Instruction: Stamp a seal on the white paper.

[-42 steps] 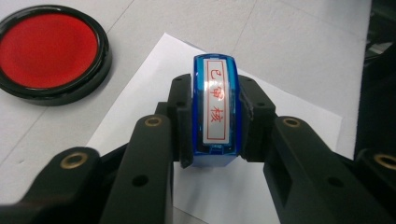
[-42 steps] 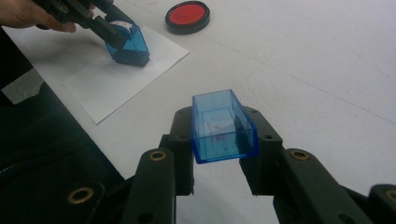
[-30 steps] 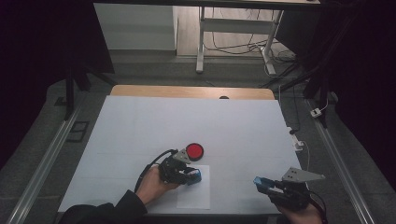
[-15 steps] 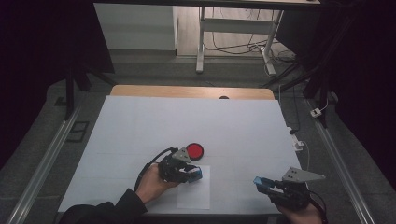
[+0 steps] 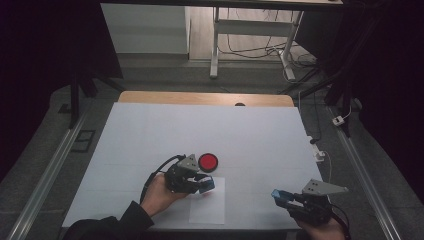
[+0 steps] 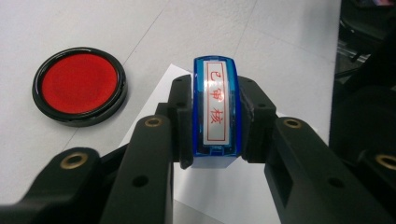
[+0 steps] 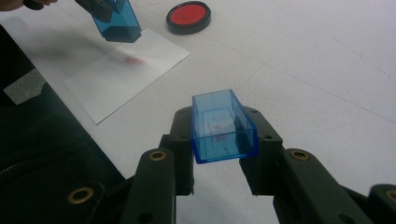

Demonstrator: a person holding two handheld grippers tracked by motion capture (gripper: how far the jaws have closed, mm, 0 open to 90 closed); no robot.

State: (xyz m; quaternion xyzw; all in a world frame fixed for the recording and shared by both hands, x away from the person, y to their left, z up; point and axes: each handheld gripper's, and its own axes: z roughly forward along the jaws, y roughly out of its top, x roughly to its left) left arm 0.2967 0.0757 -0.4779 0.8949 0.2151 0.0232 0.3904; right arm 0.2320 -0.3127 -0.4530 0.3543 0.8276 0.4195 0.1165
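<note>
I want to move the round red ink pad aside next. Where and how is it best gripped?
Grip the ink pad by its raised black rim, coming straight down from above with the jaws across its width. It lies flat and low on the table, so the sides offer little height.

In the right gripper view, the right gripper (image 7: 224, 140) gripped an open blue plastic cap (image 7: 223, 127) between its black jaws, the hollow side up and faint red marks inside. Beyond it the left gripper (image 7: 100, 5) held a blue stamp (image 7: 116, 21) tilted just above a white sheet of paper (image 7: 116, 77), which bore a small red imprint (image 7: 135, 60) near its far corner. A round red ink pad (image 7: 188, 17) in a black case sat on the white tabletop (image 7: 303, 70) just past the sheet, apart from it. A dark sleeve (image 7: 42, 154) covered the near left edge
</note>
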